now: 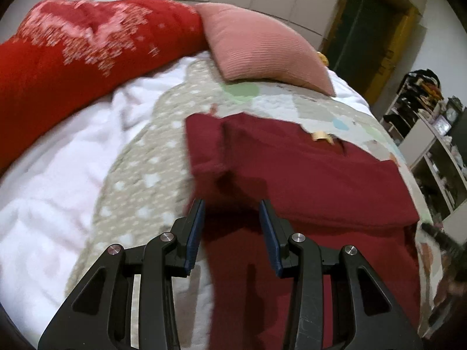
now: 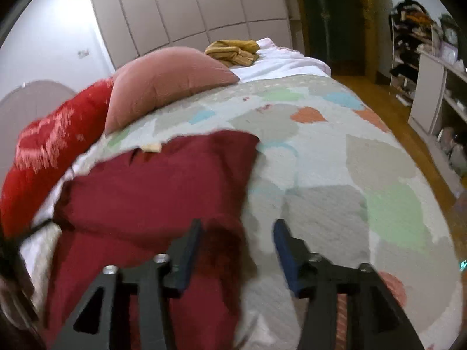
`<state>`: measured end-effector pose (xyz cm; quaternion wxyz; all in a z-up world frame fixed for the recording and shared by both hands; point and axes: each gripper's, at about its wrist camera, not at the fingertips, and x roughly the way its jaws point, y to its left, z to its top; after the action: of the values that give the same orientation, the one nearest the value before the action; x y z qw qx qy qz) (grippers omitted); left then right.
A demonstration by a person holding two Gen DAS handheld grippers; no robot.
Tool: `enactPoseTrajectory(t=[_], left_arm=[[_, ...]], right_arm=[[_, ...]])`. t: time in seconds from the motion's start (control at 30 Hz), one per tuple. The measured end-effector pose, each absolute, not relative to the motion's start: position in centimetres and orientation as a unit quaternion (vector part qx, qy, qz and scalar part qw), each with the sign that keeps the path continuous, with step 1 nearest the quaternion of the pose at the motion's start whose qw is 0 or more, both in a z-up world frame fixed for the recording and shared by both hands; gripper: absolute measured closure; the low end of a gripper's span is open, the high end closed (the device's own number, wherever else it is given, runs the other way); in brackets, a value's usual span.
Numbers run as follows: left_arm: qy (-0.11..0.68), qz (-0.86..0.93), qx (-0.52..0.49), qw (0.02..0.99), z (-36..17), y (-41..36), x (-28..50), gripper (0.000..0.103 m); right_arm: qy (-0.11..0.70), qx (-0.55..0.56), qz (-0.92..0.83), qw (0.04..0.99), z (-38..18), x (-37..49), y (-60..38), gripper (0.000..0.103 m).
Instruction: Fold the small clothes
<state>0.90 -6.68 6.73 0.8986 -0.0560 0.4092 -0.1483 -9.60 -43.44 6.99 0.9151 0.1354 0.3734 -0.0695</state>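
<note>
A bed seen from two gripper cameras, described from left to right. At far left, a red blanket with a pale pattern [image 1: 73,55] lies bunched on a white sheet [image 1: 58,175]. Beside it a pink ribbed cushion [image 1: 262,46] rests on a patchwork quilt [image 1: 137,180] with pastel patches.

In the middle, a dark red garment [image 1: 306,169] lies on the quilt, partly folded, its left sleeve turned in over the body and a small tan neck label [image 1: 321,137] showing near the far edge.

The left gripper [image 1: 232,210] hovers over the garment's near left part, jaws spread with cloth visible below the gap, pads not pressing on it. The right gripper [image 2: 238,230] hangs at the garment's right edge, jaws spread, nothing pinched; the picture is blurred.

At far right stand white shelves [image 2: 429,93] and a wooden floor [image 2: 394,122]. A mustard cloth [image 2: 233,51] lies at the far end of the bed.

To fold well from here, each gripper would likely need to pinch one layer only at a matching edge, lift evenly, and lay the fold straight so the edges line up without dragging the quilt.
</note>
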Motion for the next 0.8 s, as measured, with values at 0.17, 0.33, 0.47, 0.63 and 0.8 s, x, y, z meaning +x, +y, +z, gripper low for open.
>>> enactPoseTrajectory(t=[0.17,0.33,0.47,0.63,0.8], left_arm=[[0.423,-0.161,-0.039,0.891,6.7,-10.3,3.2,0.062],[0.467,-0.134,-0.032,0.874,4.4,-11.6,5.6,0.062],[0.464,-0.145,-0.007,0.874,4.1,-12.5,4.9,0.062],[0.45,-0.143,0.015,0.881,3.6,-12.7,4.1,0.062],[0.458,-0.152,-0.007,0.876,4.1,-11.7,4.3,0.062]], right_arm=[[0.401,0.065,-0.06,0.912,4.5,-8.2,-41.5,0.051],[0.354,0.071,-0.135,0.923,4.6,-6.6,-43.2,0.052],[0.343,0.115,-0.162,0.918,4.8,-8.3,-44.9,0.052],[0.376,0.149,-0.158,0.901,3.3,-9.6,-45.3,0.052],[0.359,0.2,-0.137,0.901,5.5,-12.6,-46.3,0.052]])
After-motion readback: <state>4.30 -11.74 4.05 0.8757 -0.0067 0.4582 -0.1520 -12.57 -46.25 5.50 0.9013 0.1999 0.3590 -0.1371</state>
